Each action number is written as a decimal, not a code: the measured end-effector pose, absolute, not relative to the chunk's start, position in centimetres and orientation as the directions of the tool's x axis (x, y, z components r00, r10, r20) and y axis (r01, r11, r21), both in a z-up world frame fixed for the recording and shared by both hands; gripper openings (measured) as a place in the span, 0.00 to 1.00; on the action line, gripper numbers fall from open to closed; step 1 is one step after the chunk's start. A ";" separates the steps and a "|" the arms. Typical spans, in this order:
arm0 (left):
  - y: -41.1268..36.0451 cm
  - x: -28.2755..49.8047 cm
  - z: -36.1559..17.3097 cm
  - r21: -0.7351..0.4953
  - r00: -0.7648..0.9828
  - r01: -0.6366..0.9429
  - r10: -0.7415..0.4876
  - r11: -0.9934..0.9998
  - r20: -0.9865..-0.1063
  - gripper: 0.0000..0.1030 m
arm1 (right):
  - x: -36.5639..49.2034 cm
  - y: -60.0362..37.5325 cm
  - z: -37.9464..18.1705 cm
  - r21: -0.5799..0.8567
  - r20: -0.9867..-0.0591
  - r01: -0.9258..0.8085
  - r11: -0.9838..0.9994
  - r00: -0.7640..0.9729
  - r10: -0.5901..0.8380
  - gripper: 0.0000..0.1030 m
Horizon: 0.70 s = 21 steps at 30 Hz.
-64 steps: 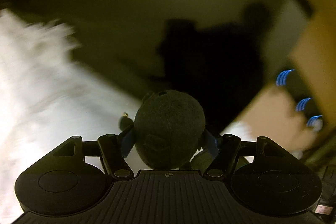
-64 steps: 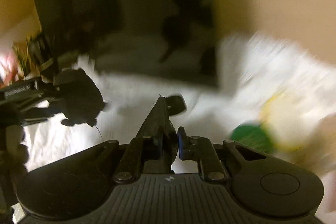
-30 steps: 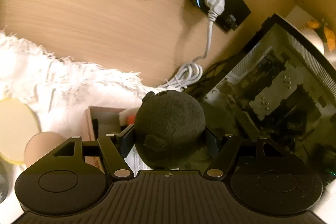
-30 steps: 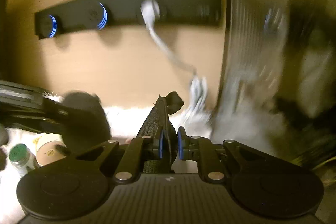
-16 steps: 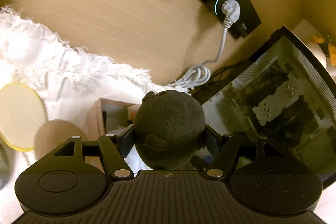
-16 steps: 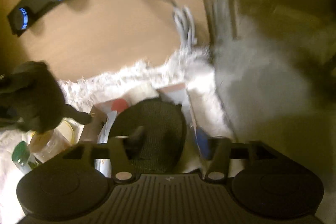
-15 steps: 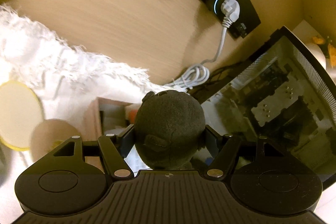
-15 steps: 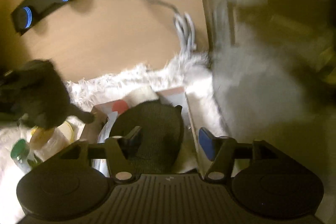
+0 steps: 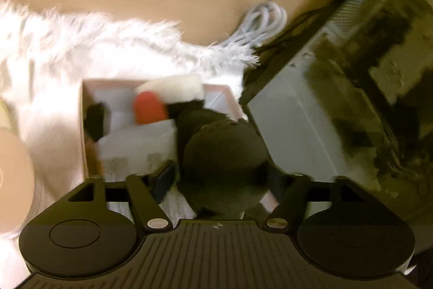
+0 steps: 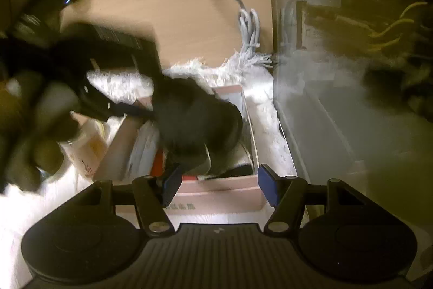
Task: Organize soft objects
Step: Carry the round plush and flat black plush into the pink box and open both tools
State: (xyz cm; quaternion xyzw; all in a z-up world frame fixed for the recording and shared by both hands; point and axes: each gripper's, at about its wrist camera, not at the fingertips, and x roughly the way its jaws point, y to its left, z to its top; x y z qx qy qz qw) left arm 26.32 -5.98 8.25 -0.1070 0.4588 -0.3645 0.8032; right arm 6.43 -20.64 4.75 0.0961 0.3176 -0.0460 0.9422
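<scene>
Opening left tongs point(image 9: 220, 178) around dark plush ball point(image 9: 224, 159), over cardboard box point(image 9: 84, 110), right tongs point(image 10: 219, 184) spread, empty

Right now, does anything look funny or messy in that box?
Yes. The box is crammed and jumbled. A dark fuzzy ball sits between the left gripper's opening jaws above the pile, not settled.

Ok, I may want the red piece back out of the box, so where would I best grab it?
Probably the red piece by its near rounded end, coming straight down from above, jaws across its narrow width. The box walls block a side approach, and the white sponge covers its far end.
</scene>
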 end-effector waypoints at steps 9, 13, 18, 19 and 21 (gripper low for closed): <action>-3.3 23.8 10.6 -0.442 0.423 0.527 -0.675 0.726 -0.604 0.74 | 6.1 -20.0 4.5 0.169 -0.615 0.115 0.979 0.788 0.014 0.61; 0.8 21.4 12.0 -0.455 0.473 0.515 -0.684 0.726 -0.556 0.74 | 6.2 -19.0 4.7 0.151 -0.614 0.089 0.984 0.789 0.023 0.65; 7.0 19.5 12.3 -0.392 0.555 0.439 -0.587 0.808 -0.589 0.74 | 6.3 -17.2 4.5 0.130 -0.639 0.067 0.989 0.769 0.032 0.66; 8.2 19.3 12.3 -0.373 0.570 0.414 -0.556 0.830 -0.604 0.74 | 6.3 -16.7 4.4 0.124 -0.645 0.060 0.990 0.763 0.035 0.66; 10.9 19.0 12.2 -0.345 0.608 0.351 -0.492 0.870 -0.622 0.74 | 6.4 -15.6 4.5 0.117 -0.648 0.046 0.992 0.760 0.041 0.66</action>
